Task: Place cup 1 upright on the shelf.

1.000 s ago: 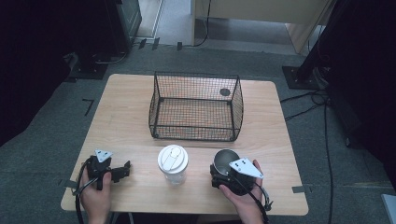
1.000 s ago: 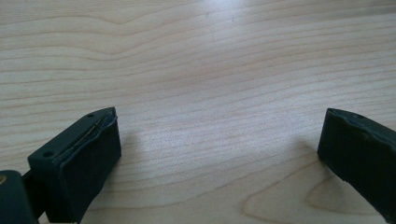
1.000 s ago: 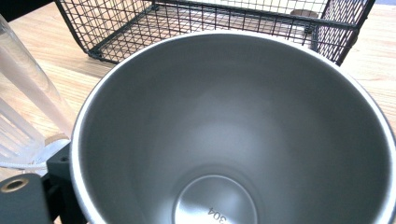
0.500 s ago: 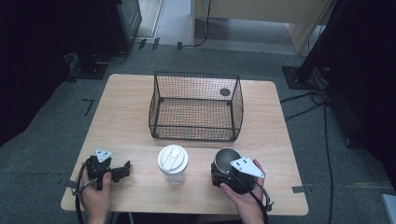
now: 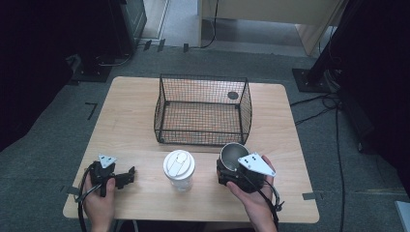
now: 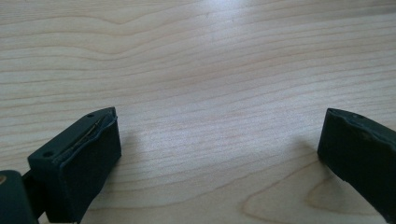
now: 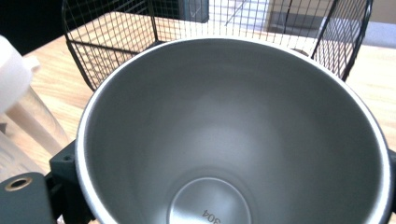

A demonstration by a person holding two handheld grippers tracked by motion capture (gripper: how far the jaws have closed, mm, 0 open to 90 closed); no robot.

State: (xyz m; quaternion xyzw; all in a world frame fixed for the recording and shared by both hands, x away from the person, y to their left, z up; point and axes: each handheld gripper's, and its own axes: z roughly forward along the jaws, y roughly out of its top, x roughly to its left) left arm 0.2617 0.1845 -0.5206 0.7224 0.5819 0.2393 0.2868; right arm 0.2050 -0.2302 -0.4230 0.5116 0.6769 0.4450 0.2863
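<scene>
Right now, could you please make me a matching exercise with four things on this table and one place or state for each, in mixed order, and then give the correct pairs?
Things:
1. steel cup
2. lidded white cup
3. wire basket
4. left tongs

Places or states:
A. open, with bare table between the jaws
B. stands at the middle of the table, nothing inside
C. gripped by the right tongs, mouth up
D. stands alone on the table between the two hands

Pairs: 1-C, 2-D, 3-B, 4-A
</scene>
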